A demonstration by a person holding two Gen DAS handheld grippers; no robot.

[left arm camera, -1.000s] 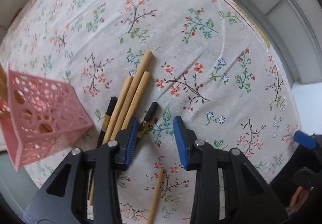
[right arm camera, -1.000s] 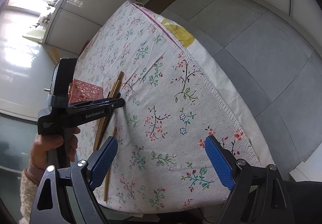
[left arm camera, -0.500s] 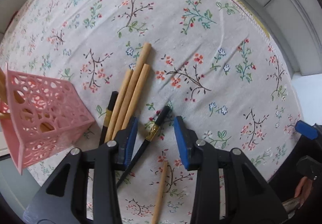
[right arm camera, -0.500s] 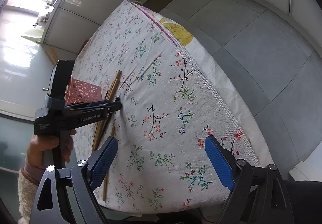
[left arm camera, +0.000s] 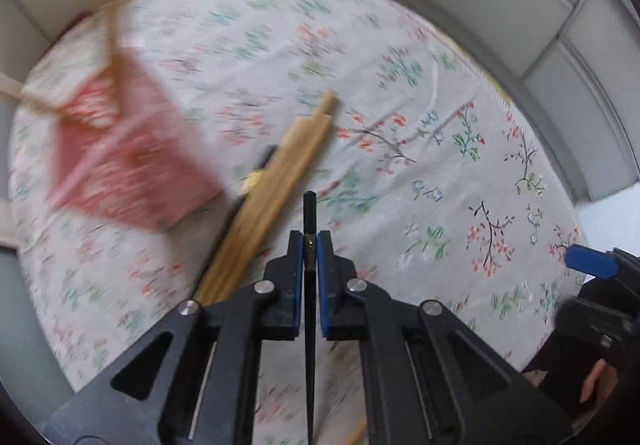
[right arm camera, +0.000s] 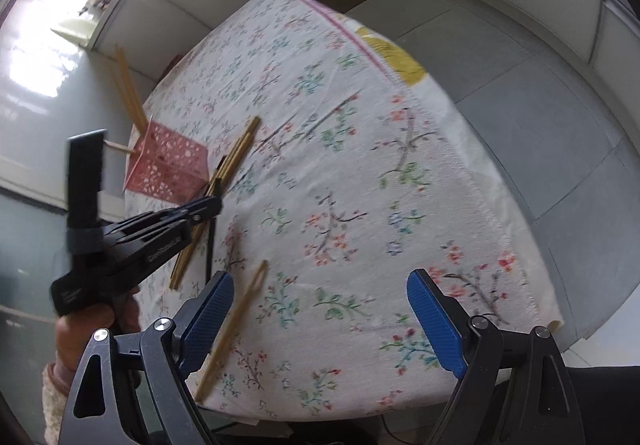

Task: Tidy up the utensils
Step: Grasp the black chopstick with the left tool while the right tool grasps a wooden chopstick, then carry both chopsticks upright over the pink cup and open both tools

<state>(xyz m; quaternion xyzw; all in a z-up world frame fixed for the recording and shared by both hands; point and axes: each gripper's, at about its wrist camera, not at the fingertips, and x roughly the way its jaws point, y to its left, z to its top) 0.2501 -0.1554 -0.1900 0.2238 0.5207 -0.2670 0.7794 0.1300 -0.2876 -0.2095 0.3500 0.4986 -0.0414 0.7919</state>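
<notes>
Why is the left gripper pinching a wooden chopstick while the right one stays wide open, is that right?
Not quite. The left gripper is pinching a black chopstick, not a wooden one; the left wrist view shows it. The wooden chopsticks lie on the tablecloth beside the pink basket. The right gripper is wide open.

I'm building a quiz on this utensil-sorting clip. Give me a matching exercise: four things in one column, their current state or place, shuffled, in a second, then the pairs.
Things:
1. left gripper
2. right gripper
3. pink basket
4. lone wooden chopstick

States:
A. lies on the cloth near the table's edge
B. jaws wide apart, holding nothing
C. stands on the cloth with wooden sticks poking out of it
D. clamped on a black chopstick

Pairs: 1-D, 2-B, 3-C, 4-A
</notes>
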